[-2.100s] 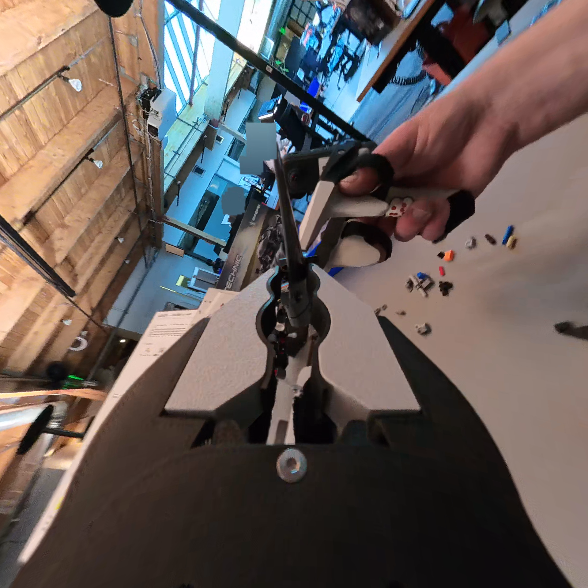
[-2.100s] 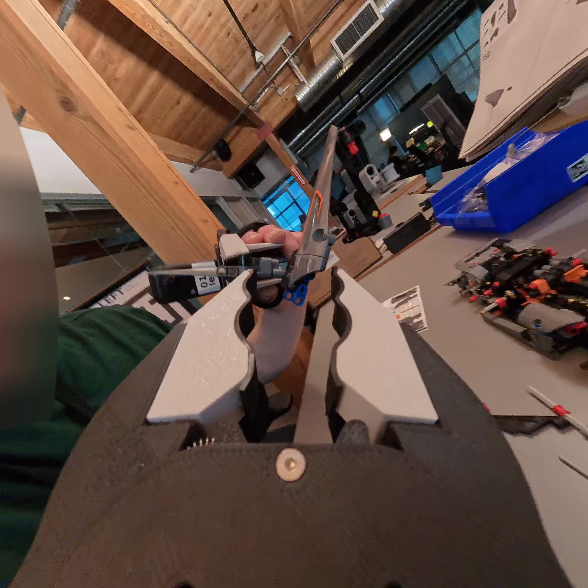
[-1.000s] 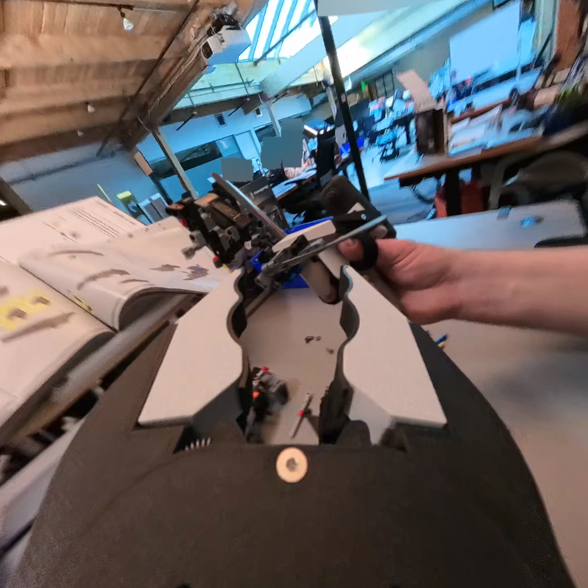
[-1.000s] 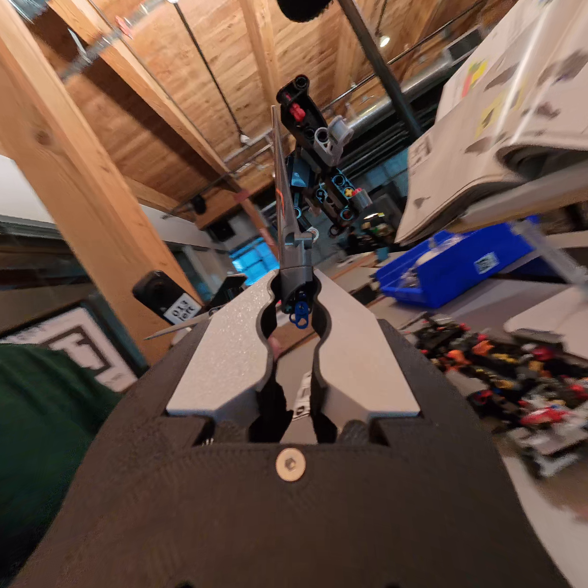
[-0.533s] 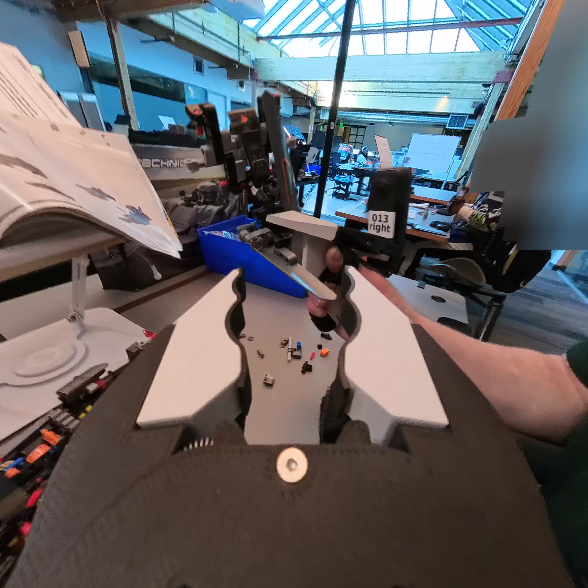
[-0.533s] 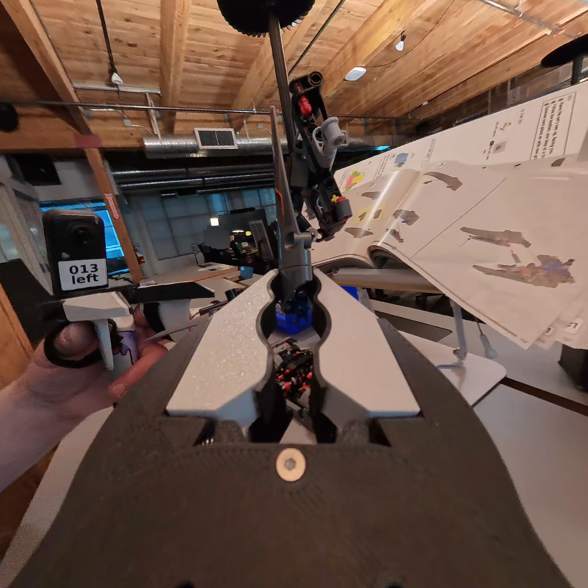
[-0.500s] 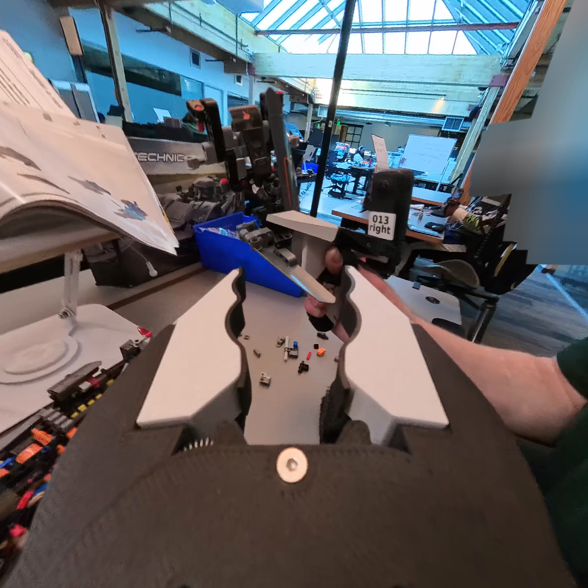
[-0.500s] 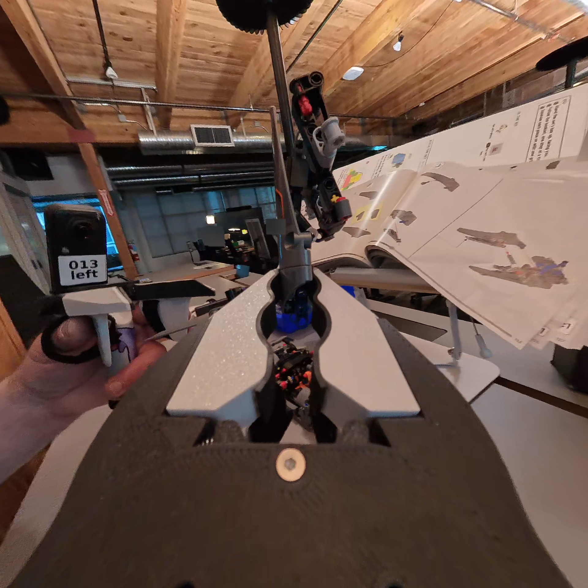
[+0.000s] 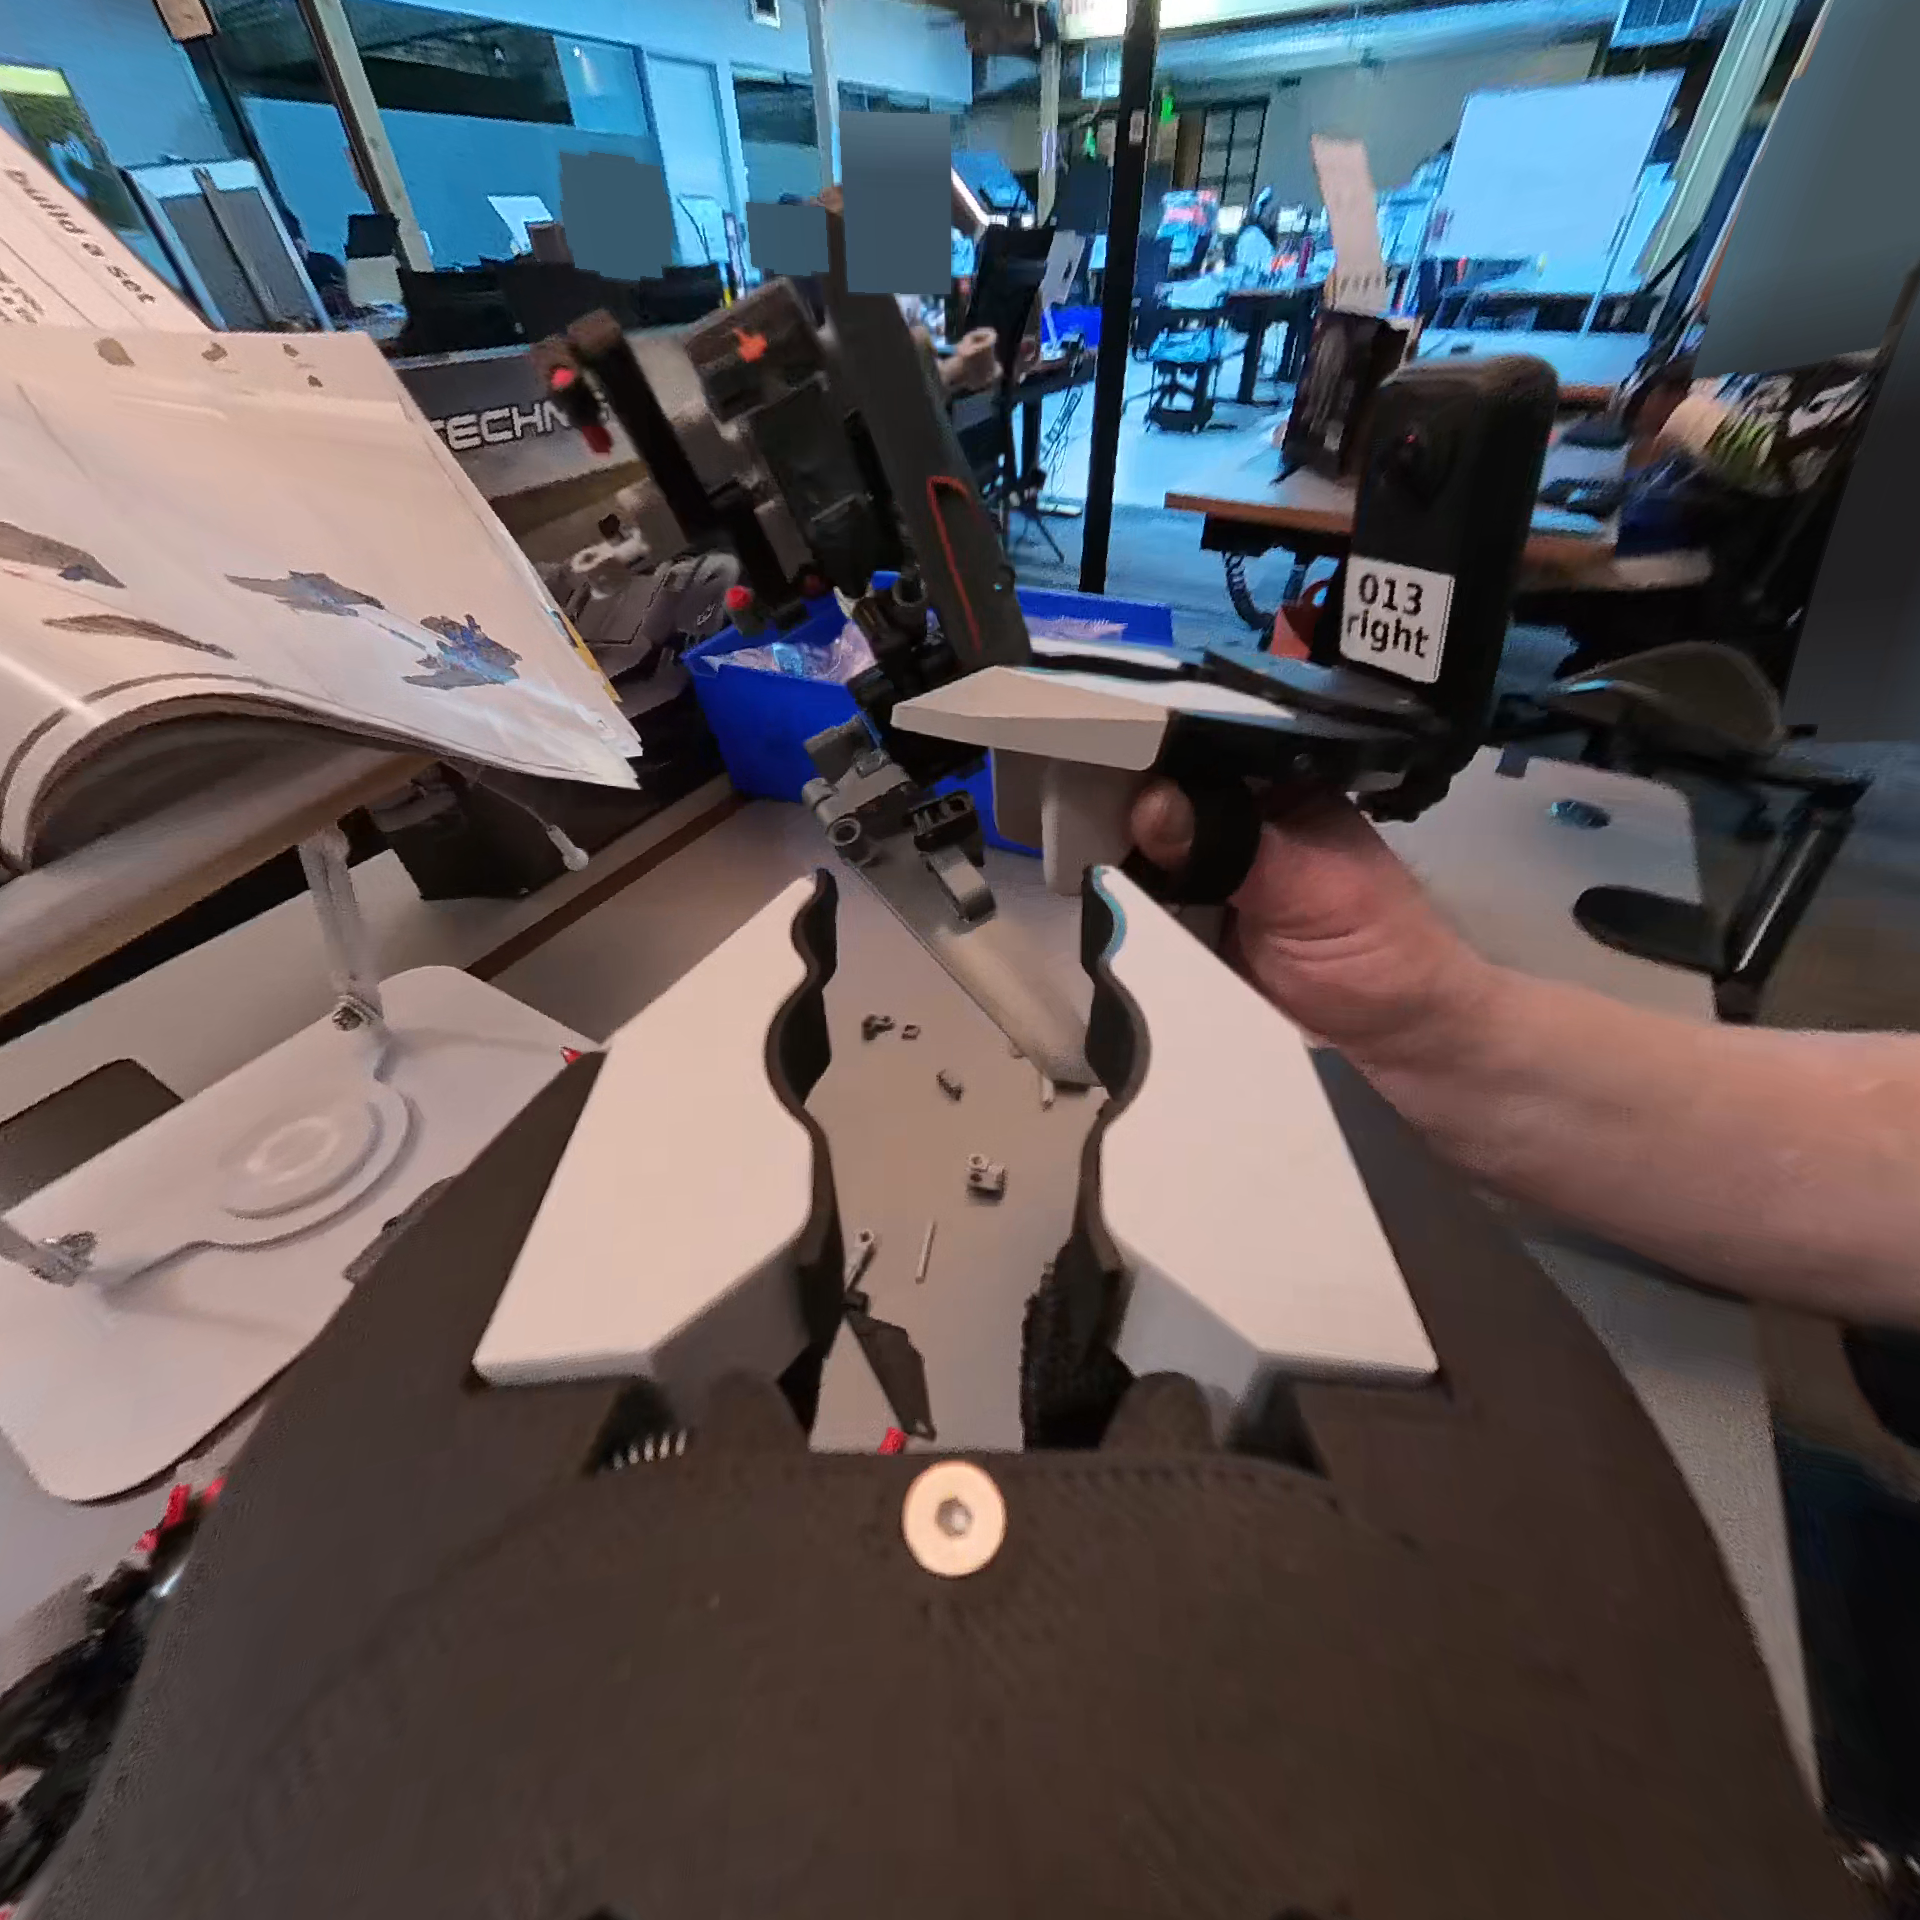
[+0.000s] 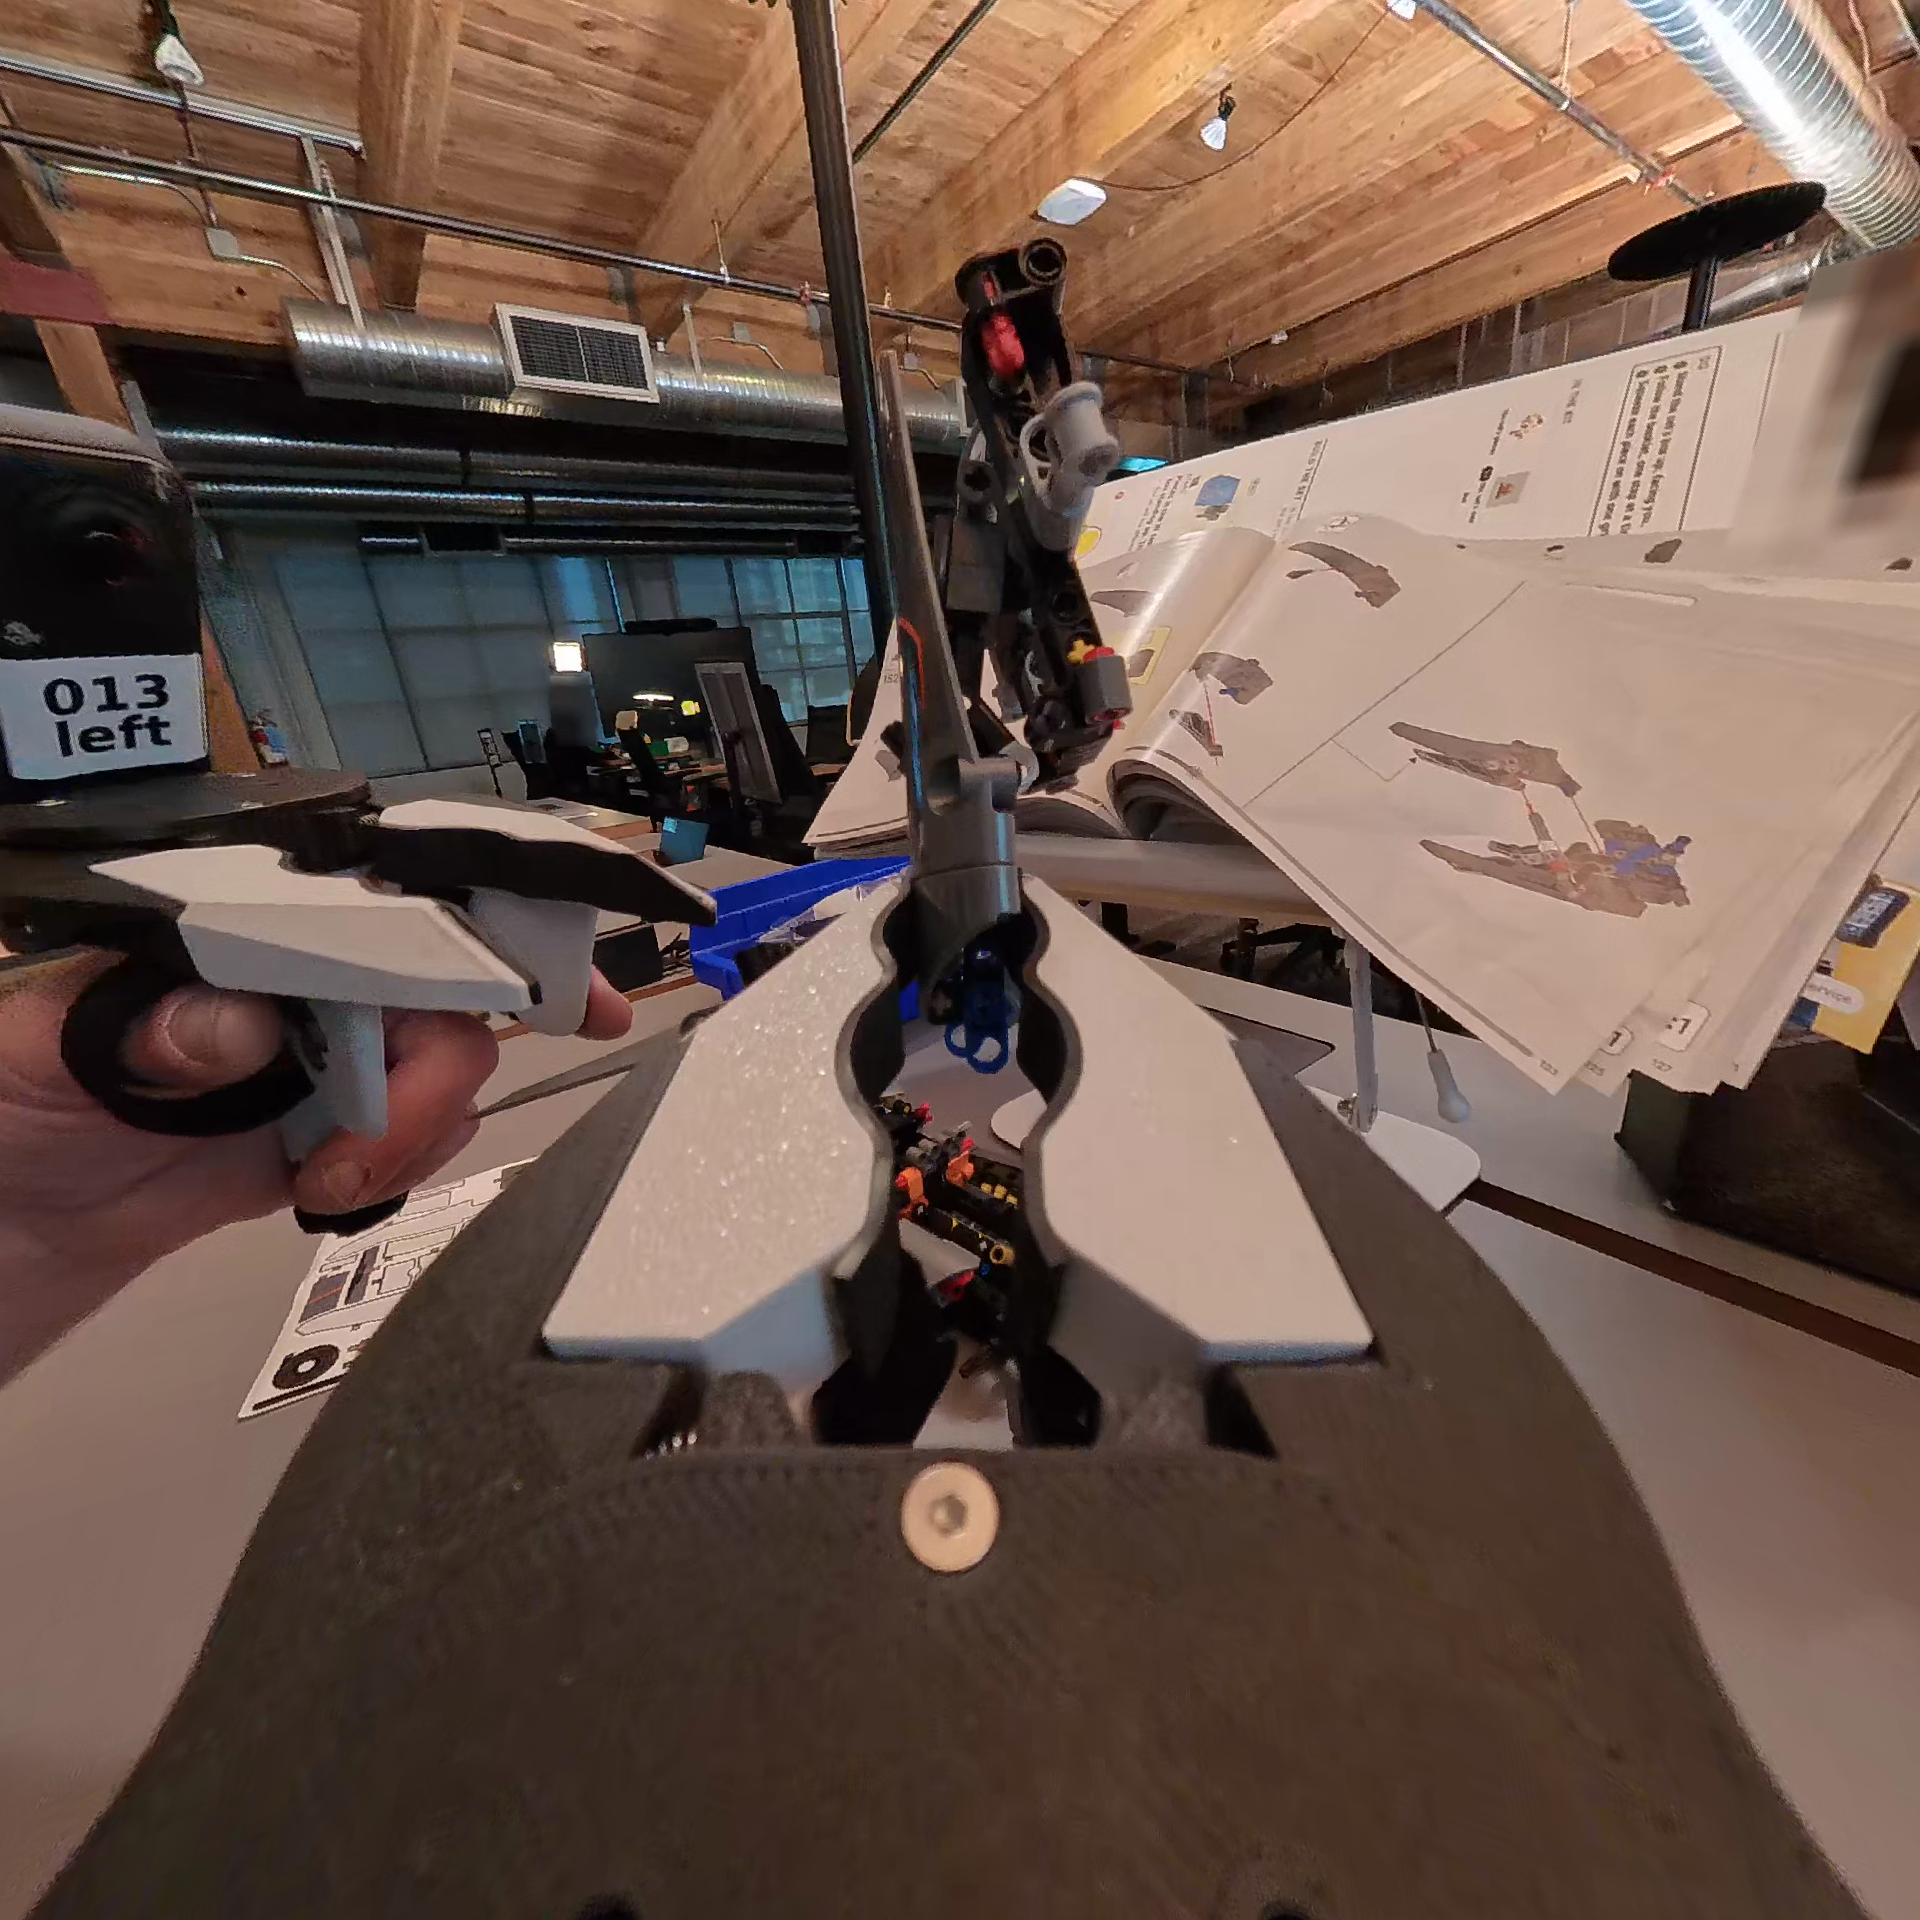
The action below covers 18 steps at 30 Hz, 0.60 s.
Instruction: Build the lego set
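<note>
My right gripper point(image 10: 961, 920) is shut on the grey base of a dark lego assembly point(image 10: 1029, 582), which stands upright above the fingers with red pins and a grey connector. A blue pin point(image 10: 977, 1029) hangs below the grip. In the left wrist view the assembly point(image 9: 831, 499) sticks up from the right gripper point(image 9: 935, 717), and its grey pointed panel point(image 9: 997, 966) reaches down between my left fingers. My left gripper point(image 9: 951, 935) is open and empty, level with the right one. It also shows in the right wrist view point(image 10: 582, 935), at the left.
An open instruction book point(image 9: 260, 582) point(image 10: 1507, 748) rests on a white stand point(image 9: 260, 1174). A blue bin point(image 9: 769, 707) sits behind. Small loose pieces point(image 9: 982, 1174) lie on the grey table. A part-built model point(image 10: 945, 1174) and a sticker sheet point(image 10: 353, 1278) lie below the grippers. Tip to tip, the grippers are about 7 cm apart.
The left gripper has let go of the assembly and opened; the right gripper has shut on it. Both grippers have swung to level. The left gripper has since moved closer to the right one.
</note>
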Available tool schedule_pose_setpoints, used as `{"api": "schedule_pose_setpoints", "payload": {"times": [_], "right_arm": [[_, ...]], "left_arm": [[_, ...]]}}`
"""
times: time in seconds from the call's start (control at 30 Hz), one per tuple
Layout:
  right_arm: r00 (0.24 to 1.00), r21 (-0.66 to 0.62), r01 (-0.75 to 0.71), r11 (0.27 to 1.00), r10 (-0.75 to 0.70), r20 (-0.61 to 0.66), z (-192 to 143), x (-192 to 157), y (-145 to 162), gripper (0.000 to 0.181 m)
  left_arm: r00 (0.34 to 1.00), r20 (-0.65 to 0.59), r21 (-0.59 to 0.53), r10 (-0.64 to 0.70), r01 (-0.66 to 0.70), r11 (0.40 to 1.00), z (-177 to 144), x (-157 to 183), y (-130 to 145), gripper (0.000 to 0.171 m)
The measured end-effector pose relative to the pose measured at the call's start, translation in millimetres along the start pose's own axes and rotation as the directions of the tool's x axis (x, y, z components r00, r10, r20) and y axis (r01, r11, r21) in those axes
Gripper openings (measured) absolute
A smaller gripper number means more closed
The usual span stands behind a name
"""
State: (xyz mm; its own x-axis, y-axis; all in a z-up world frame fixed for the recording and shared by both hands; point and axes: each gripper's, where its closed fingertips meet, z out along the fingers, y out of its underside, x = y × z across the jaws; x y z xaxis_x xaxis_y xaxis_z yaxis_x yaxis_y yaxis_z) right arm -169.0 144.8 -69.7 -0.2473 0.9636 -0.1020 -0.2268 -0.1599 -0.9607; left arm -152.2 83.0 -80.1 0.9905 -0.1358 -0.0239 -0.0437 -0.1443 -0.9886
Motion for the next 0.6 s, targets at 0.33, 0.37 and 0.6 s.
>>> {"api": "schedule_pose_setpoints", "payload": {"times": [0.33, 0.37, 0.6], "right_arm": [[1.000, 0.001, -0.021, 1.000, 0.021, -0.009, 0.2, 5.7, 5.7, 0.014], [1.000, 0.002, -0.024, 1.000, 0.024, -0.009, 0.2, 6.2, 6.2, 0.014], [0.999, 0.007, -0.039, 0.999, 0.039, -0.017, -1.1, 9.5, 8.0, 0.014]], "left_arm": [[0.988, 0.063, -0.108, 0.138, -0.130, 0.986, 12.3, 0.6, 15.2, 0.044], [0.986, 0.069, -0.123, 0.153, -0.144, 0.982, 13.4, 0.5, 17.1, 0.045], [0.960, 0.129, -0.143, 0.247, -0.229, 0.963, 13.2, 1.7, 19.1, 0.046]]}}
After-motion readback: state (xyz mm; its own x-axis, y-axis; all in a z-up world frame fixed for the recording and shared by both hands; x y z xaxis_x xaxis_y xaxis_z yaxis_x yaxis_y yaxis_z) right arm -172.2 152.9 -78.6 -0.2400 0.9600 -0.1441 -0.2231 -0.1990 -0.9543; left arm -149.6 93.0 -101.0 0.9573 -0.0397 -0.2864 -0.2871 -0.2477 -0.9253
